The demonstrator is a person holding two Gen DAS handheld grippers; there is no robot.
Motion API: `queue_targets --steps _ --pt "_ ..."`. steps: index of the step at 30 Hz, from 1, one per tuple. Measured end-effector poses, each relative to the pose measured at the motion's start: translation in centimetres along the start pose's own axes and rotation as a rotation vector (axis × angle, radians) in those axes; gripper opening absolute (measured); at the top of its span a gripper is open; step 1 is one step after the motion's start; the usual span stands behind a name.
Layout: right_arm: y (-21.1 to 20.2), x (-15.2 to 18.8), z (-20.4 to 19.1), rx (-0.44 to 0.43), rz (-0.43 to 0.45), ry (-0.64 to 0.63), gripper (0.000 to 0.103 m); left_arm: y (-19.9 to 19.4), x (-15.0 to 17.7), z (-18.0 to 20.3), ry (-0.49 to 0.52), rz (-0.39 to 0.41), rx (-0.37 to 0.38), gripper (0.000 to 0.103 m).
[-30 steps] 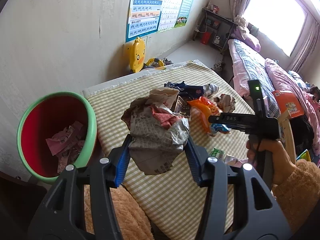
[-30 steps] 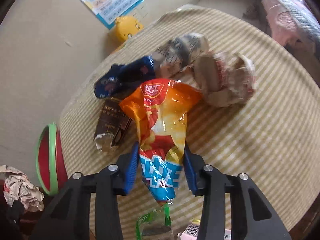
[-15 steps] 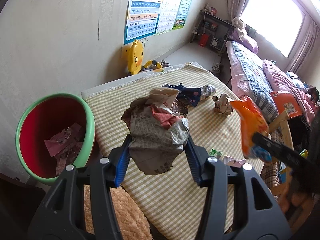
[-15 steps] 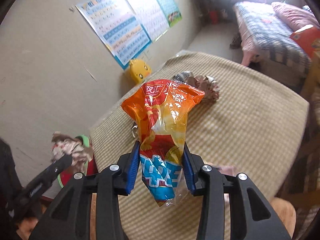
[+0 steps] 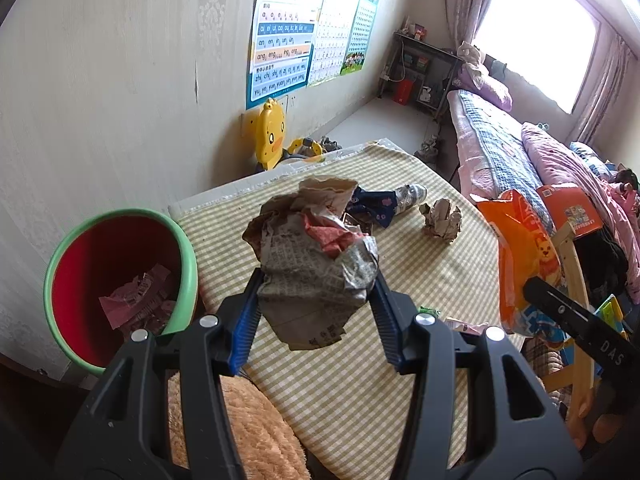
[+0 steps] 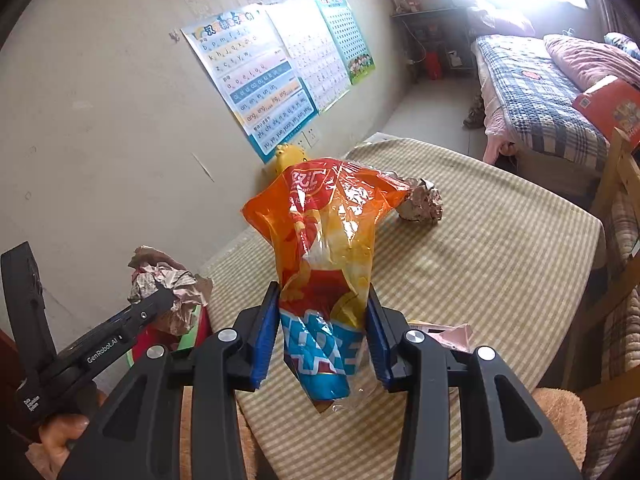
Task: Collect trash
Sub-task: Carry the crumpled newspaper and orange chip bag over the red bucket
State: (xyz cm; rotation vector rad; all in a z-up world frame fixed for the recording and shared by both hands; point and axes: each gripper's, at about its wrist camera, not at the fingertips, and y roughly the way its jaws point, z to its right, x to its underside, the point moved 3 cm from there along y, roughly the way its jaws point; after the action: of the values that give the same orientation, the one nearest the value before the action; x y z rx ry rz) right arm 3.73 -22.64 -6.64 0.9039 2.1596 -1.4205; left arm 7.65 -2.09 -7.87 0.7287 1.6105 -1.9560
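Both claws loaded. My left gripper (image 5: pixel 316 312) is clamped on the crumpled newspaper wad (image 5: pixel 312 252), held up off the checked table (image 5: pixel 360 380), near the red bin (image 5: pixel 120 280) at the table's left edge, likely staged for a drop. My right gripper (image 6: pixel 322 344) pinches the orange snack bag (image 6: pixel 324 240) by its lower end, so it stands upright. Another paper ball (image 6: pixel 420 204) lies on the table, uncollected

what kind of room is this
Most likely a family bedroom used by a child: a quilted bed under the window, pinyin learning posters on the wall, and a yellow duck toy beside the table.
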Motion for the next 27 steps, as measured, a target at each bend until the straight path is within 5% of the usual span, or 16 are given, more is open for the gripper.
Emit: queue_targets --steps 27 --pt "0.0 0.1 -6.3 -0.011 0.000 -0.148 0.039 -1.6 -0.2 -4.0 -0.040 0.061 -0.037 0.049"
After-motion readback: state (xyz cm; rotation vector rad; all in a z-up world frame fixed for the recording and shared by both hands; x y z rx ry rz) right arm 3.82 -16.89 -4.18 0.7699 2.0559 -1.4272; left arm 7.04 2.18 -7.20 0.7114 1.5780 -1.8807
